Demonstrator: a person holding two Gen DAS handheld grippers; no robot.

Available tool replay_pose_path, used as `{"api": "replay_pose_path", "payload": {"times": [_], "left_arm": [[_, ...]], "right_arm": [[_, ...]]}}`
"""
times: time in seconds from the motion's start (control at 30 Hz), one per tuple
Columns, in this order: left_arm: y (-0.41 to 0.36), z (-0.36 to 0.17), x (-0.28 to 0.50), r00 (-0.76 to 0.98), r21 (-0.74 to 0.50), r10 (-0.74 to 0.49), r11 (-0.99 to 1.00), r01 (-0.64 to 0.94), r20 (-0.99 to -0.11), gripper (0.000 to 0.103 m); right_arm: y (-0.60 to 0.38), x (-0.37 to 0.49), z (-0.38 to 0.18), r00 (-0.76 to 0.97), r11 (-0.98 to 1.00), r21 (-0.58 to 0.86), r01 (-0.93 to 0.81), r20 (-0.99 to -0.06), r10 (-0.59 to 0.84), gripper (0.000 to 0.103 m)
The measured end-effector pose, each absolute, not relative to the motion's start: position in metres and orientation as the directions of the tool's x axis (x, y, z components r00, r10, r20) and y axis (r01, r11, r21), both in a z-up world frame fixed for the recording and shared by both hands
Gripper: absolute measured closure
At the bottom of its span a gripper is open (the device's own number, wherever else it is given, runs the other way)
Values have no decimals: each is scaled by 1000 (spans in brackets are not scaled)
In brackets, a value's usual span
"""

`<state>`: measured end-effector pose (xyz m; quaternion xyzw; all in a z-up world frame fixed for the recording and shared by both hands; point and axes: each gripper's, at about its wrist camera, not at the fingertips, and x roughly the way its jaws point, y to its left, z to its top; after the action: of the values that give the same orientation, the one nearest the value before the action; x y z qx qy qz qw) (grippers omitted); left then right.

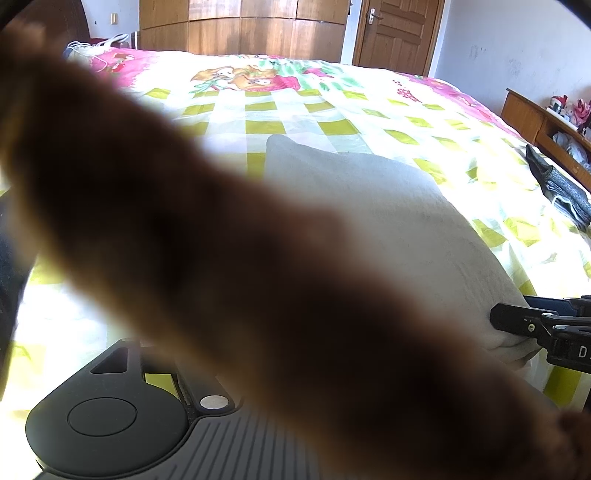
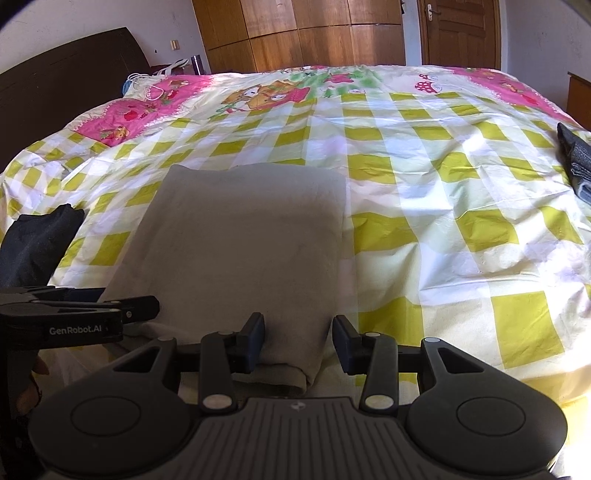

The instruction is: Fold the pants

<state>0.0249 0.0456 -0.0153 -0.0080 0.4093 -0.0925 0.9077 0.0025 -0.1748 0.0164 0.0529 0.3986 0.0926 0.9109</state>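
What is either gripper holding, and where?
Right gripper is open astride the grey pants' near edge, holding nothing. Left gripper looks shut at their near-left edge; a grip cannot be confirmed.

both cameras are sitting low at the near edge of the checked bedspread [image 2: 424, 177], looking across it toward the wooden wardrobe [image 2: 295, 33] at the far side. the right wrist view is facing the wardrobe squarely, close behind the folded grey pants [image 2: 243, 229], with the left gripper [image 2: 147, 306] entering at its left edge. the left wrist view is looking from left of the pants [image 1: 388, 206], angled rightward toward the door [image 1: 397, 33], and a blurred brown shape [image 1: 221, 258] very near the lens is blocking most of it. both views are sharing the pants, bedspread, wardrobe and door.
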Motion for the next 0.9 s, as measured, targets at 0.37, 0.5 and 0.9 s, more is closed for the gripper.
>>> {"api": "replay_pose_path", "payload": {"times": [0.37, 0.5, 0.9], "left_arm": [[44, -16, 25, 649, -69, -155, 985, 156, -745, 24], [42, -15, 26, 649, -52, -139, 987, 152, -748, 19], [43, -10, 17, 603, -45, -149, 982, 184, -784, 19]], "right_arm": [[-175, 1, 22, 682, 978, 171, -119, -701, 206, 49], [-172, 4, 28, 689, 981, 147, -125, -699, 192, 49], [-153, -7, 26, 624, 975, 107, -193, -753, 206, 41]]}}
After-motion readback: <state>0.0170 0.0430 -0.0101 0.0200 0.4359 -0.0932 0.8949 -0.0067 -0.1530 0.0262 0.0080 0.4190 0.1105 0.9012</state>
